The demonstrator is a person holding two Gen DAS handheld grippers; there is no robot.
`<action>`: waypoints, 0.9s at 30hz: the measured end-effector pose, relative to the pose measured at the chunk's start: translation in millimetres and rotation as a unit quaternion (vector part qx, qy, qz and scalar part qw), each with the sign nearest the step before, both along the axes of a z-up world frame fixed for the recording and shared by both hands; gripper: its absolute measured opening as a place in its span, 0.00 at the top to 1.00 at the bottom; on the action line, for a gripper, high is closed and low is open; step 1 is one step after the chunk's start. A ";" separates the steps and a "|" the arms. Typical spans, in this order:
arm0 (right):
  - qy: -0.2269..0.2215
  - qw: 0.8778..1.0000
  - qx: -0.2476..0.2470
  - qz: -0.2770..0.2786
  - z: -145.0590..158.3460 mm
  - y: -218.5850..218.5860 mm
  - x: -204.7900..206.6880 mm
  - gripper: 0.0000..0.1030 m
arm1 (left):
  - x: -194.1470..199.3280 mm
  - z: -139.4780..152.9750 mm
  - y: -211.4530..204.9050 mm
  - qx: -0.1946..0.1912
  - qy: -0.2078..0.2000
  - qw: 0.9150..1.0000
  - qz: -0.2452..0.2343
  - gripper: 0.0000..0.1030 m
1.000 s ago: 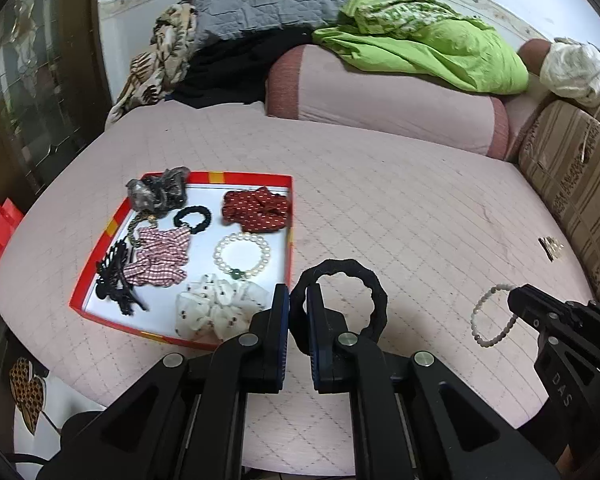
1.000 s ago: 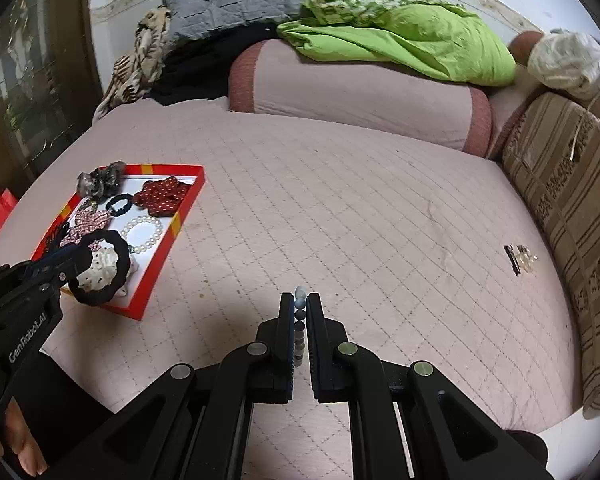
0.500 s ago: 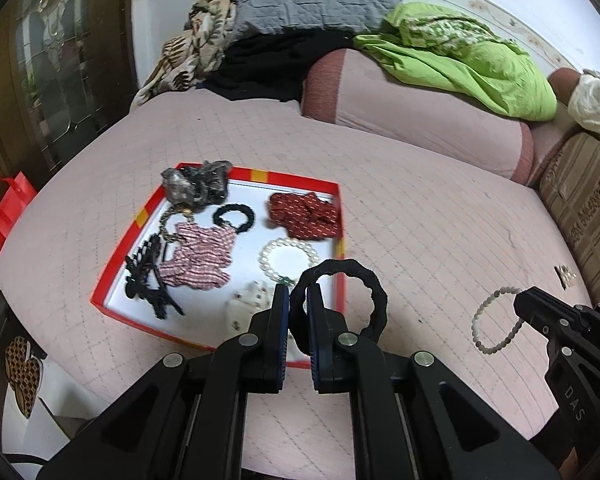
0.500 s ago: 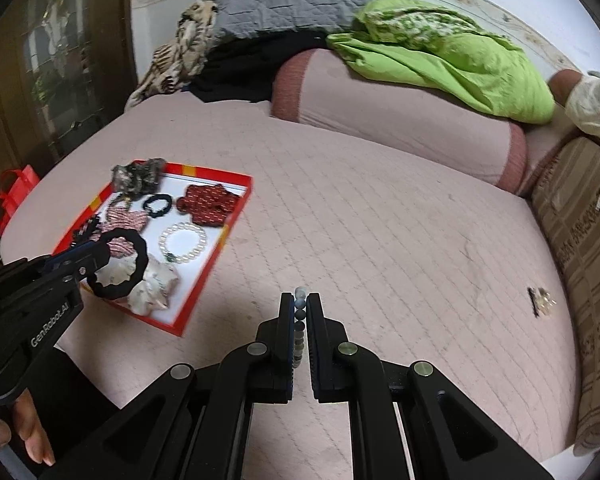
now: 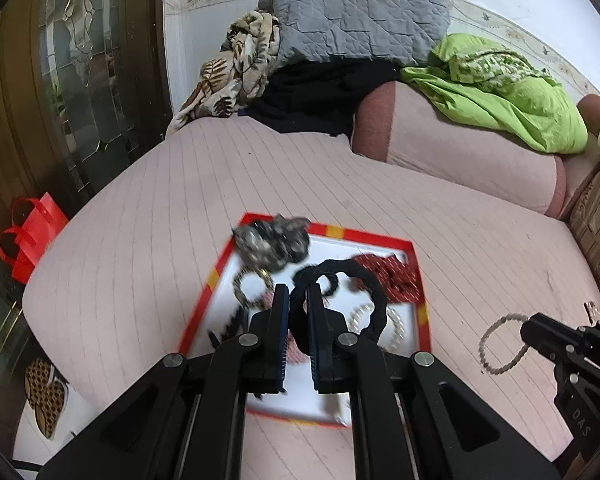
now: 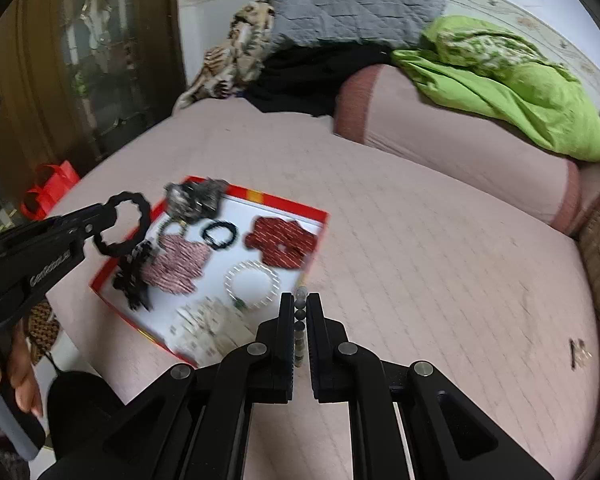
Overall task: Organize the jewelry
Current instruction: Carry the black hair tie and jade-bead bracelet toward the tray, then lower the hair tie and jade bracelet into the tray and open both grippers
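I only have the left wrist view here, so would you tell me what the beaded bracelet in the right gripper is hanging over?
Observer: From the right wrist view, the beaded bracelet is clamped in the right gripper above the pink bed cover, just outside the red tray's near right edge.
Operator: What lies hidden under my fingers?
Observer: A white patterned scrunchie at the tray's near end.
Operator: Anything loose on the bed?
Observer: A small clip far right, apart from the tray.
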State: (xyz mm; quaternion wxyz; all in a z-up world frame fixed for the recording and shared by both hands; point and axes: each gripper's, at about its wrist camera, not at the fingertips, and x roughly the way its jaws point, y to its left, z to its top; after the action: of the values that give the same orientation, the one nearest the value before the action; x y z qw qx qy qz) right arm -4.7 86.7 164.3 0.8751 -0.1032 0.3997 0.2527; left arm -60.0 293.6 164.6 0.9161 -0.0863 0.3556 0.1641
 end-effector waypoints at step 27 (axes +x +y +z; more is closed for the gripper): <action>0.092 0.991 0.083 0.049 -61.9 90.8 112.9 0.93 | 150.3 -79.7 62.6 -0.033 0.080 0.996 -0.039 0.92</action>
State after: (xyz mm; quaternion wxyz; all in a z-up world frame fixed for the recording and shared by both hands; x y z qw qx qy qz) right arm 108.2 177.5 102.4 0.8269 -0.0261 0.4503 0.3359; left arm 90.3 356.2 84.9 0.8872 -0.0891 0.4356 0.1234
